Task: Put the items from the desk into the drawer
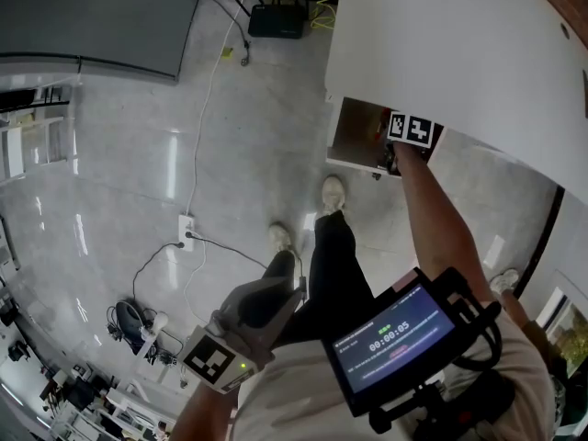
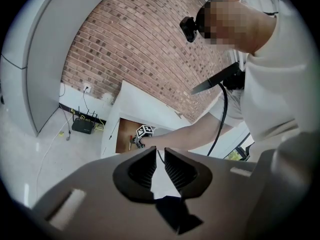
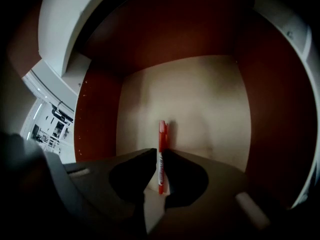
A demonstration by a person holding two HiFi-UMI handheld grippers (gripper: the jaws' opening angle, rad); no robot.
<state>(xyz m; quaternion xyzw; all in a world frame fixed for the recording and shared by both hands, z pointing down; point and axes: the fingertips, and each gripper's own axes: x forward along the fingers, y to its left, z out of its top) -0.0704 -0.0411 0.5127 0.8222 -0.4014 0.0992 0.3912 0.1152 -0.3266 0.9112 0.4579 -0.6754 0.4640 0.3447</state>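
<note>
Right gripper view gives me the clearest read: the right gripper [image 3: 160, 155] is clenched on a red marker pen [image 3: 161, 134]. The jaws pinch its lower barrel, and the capped end points to 12 o'clock. The pen is already inside the drawer [image 3: 100, 114], over the pale bottom panel and between reddish-brown side walls. I cannot tell whether it touches the panel yet.

I judge the pen to be light, rigid and smooth. It may swivel in a two-point pinch or roll once let go, so a mid-barrel hold seems the safest place to grip.

From the head view, the drawer [image 1: 354, 136] sits at 1 o'clock under the white desk [image 1: 459, 44], with the right gripper [image 1: 397, 154] reaching into its mouth. Nothing else shows inside, so only the side walls at 3 and 9 o'clock crowd the jaws.

The left gripper [image 2: 160, 154] hangs low at 7 o'clock in the head view [image 1: 285, 269], well apart from the drawer. Its jaws are narrowly parted with nothing between them. A router [image 1: 276, 16] and trailing cables [image 1: 197, 154] lie on the floor near 12 o'clock, clear of the work.
</note>
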